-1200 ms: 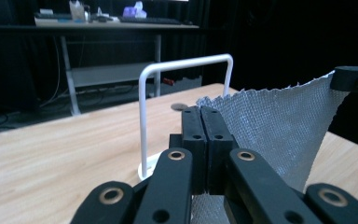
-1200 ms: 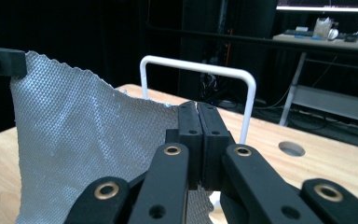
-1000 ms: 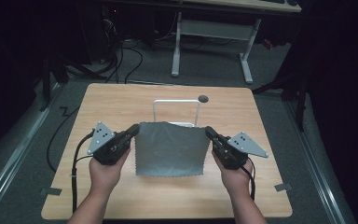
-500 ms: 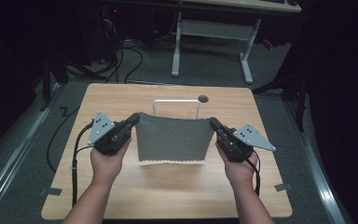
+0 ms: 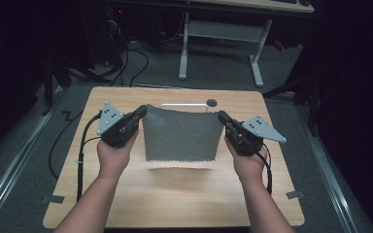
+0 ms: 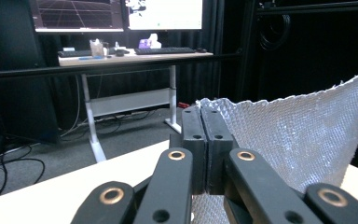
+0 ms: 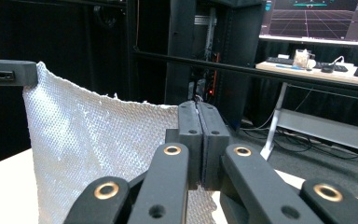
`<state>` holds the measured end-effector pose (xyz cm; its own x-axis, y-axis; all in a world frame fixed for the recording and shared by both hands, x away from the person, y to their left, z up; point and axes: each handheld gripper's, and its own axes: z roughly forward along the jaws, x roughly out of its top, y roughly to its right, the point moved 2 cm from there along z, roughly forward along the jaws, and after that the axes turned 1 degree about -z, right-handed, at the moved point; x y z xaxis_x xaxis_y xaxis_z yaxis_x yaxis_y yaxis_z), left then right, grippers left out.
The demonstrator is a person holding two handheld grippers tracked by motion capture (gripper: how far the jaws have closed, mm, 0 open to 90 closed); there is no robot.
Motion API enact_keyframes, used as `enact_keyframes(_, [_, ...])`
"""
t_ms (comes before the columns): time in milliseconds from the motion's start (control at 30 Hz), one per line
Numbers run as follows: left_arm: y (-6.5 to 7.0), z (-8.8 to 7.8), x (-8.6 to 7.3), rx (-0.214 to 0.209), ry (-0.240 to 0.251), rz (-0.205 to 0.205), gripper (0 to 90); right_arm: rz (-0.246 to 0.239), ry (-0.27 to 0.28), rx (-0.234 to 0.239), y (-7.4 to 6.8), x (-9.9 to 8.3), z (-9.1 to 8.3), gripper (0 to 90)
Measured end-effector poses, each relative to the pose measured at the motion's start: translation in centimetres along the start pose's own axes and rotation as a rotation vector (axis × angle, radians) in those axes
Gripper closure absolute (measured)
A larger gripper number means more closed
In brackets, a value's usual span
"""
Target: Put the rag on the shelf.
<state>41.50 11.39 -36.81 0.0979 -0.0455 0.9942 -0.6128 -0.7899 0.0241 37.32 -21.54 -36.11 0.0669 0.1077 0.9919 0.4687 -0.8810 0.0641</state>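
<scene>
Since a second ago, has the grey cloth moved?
Yes. The grey cloth has lifted: its near edge has left the table, and its top edge now overlaps the white handle.

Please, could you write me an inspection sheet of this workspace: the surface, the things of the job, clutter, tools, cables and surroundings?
Surface: wooden table, bare around the cloth's shadow; a round hole near the far edge.
Job's things: grey cloth held up by its two top corners, hanging off the table, top edge sagging a little.
Clutter: a white bar behind the cloth; otherwise nothing seen.
Tools: left tool and right tool each shut on a top corner.
Cables: a black cable trails from the left tool; loose cables on the floor.
Surroundings: dark room, a desk with keyboards and monitors beyond.
</scene>
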Motion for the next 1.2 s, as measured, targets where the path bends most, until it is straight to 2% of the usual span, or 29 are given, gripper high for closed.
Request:
enact_keyframes(433, [-2.3, 3.9, 0.7, 0.059, -0.044, 0.022, 89.9, 0.021, -0.033, -0.020, 1.9, 0.3, 4.1, 90.0])
enact_keyframes(533, [-2.9, 4.9, 0.6, 0.065, -0.057, 0.005, 89.9, 0.021, -0.038, -0.025, 2.4, 0.3, 5.2, 90.0])
enact_keyframes(633, [-3.5, 6.1, 0.2, 0.078, -0.074, 0.007, 89.9, 0.046, -0.051, -0.030, 3.1, 0.3, 6.4, 90.0])
enact_keyframes(800, [-4.1, 7.1, -0.3, 0.092, -0.109, 0.012, 89.9, 0.045, -0.068, -0.038, 3.4, 0.4, 7.5, 90.0])
enact_keyframes(933, [-4.5, 7.5, -0.5, 0.097, -0.114, 0.002, 89.9, 0.026, -0.088, -0.048, 3.7, 0.3, 8.4, 90.0])
enact_keyframes(1200, [-4.8, 8.9, -1.1, 0.090, -0.157, 0.016, 89.9, 0.046, -0.137, -0.059, 4.8, -0.7, 9.7, 90.0])
